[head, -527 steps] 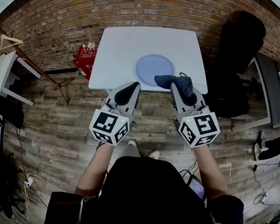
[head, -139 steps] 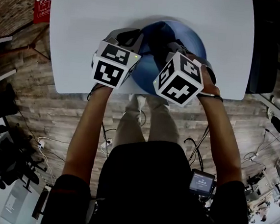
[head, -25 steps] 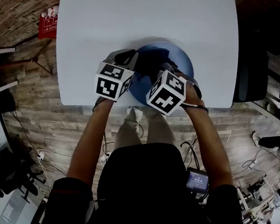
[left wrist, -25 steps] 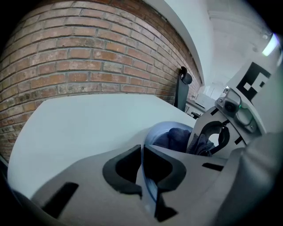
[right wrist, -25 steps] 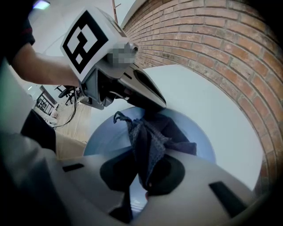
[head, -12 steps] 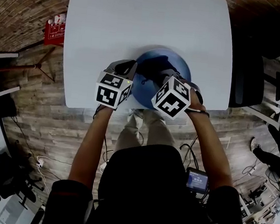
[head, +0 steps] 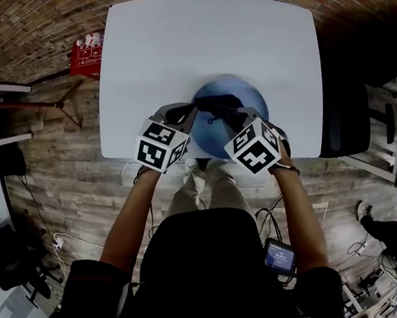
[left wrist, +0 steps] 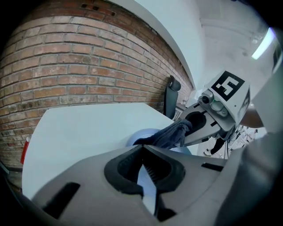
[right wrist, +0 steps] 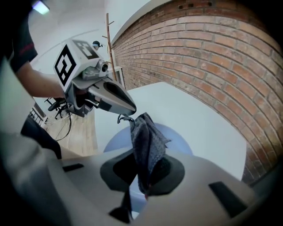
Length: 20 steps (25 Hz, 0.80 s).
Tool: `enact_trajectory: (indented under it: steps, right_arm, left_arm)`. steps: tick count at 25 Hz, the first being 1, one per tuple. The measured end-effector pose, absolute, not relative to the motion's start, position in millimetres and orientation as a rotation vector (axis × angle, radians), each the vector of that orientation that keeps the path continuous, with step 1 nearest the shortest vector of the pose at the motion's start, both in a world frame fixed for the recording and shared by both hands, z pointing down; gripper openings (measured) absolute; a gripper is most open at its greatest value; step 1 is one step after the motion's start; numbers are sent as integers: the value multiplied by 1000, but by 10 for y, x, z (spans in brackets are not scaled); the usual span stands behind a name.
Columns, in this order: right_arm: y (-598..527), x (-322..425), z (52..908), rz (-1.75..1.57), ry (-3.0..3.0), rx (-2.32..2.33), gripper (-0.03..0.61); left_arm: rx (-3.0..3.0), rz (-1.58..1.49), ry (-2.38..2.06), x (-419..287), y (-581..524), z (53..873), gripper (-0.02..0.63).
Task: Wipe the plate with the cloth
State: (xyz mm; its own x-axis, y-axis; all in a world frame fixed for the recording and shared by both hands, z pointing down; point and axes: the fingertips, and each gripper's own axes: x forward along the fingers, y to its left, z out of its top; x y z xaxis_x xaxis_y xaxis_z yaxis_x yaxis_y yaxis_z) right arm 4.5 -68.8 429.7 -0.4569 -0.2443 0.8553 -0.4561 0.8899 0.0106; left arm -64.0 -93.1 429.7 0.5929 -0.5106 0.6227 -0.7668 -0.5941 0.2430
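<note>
A round blue plate [head: 251, 100] lies near the front edge of the white table [head: 160, 46]. My left gripper [head: 191, 115] is at the plate's left rim. In the left gripper view, my left gripper [left wrist: 142, 152] is shut, with a sliver of the blue plate [left wrist: 140, 134] between its jaws. My right gripper [head: 239, 115] is shut on a dark blue-grey cloth [head: 217, 106], which lies bunched over the plate's near left part. In the right gripper view the cloth [right wrist: 148, 141] stands up from my right gripper [right wrist: 142, 178] over the plate [right wrist: 179, 137], close to the left gripper [right wrist: 130, 110].
A brick wall runs behind the table. A red box [head: 88, 55] sits on the wood floor to the left. A black chair [head: 343, 106] stands by the table's right edge. A wooden coat stand [right wrist: 108, 39] rises by the wall. The table's far half is bare.
The head view has shifted, so the table sits lower and smaller in frame. Both grippers stay at the plate. The right gripper has moved slightly right with the cloth.
</note>
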Motion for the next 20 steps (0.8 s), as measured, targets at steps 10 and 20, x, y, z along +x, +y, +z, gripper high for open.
enact_trajectory:
  steps: [10,20]
  right_arm:
    - [-736,-3,3654,315,-2214,744,41]
    - [-765,-66,2988,344,-2365,970,41]
  left_arm:
    - [2432,649,-988,-635,-665,3804,20]
    - [2554,568,-1041,-797,-554,3225,20]
